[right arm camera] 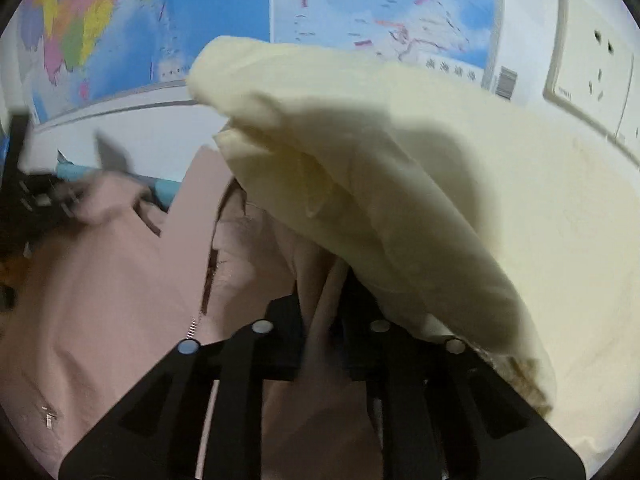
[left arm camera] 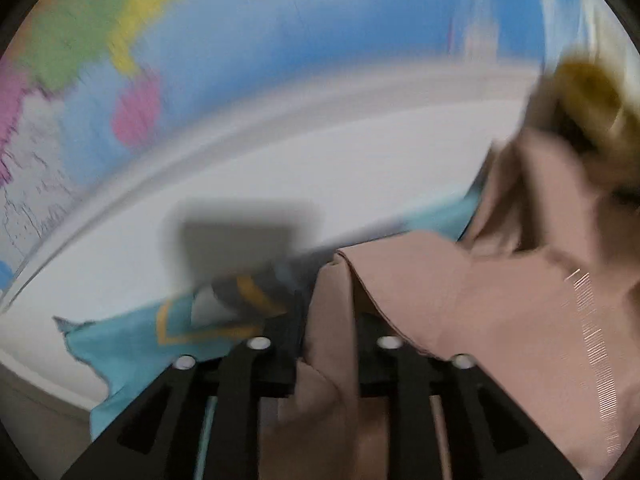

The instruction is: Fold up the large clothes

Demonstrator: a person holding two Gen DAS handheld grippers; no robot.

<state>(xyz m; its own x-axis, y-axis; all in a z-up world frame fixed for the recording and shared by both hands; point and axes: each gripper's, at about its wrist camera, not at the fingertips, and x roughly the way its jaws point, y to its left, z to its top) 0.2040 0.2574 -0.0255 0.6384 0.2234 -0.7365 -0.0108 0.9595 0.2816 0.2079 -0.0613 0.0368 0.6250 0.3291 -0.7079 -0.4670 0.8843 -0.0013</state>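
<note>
A large pink garment with a zipper (left arm camera: 460, 300) fills the right of the left wrist view and the left of the right wrist view (right arm camera: 100, 280). My left gripper (left arm camera: 324, 320) is shut on a fold of this pink garment and holds it up. My right gripper (right arm camera: 320, 312) is shut on another fold of the pink garment, under its cream lining (right arm camera: 400, 184), which drapes over the right finger. My left gripper (right arm camera: 36, 200) also shows blurred at the far left of the right wrist view.
A turquoise cloth with a yellow border (left arm camera: 132, 336) lies below the garment. A colourful wall map (right arm camera: 360, 4) hangs close ahead on a white wall. A wall socket (right arm camera: 592, 68) is at the right. The left wrist view is motion-blurred.
</note>
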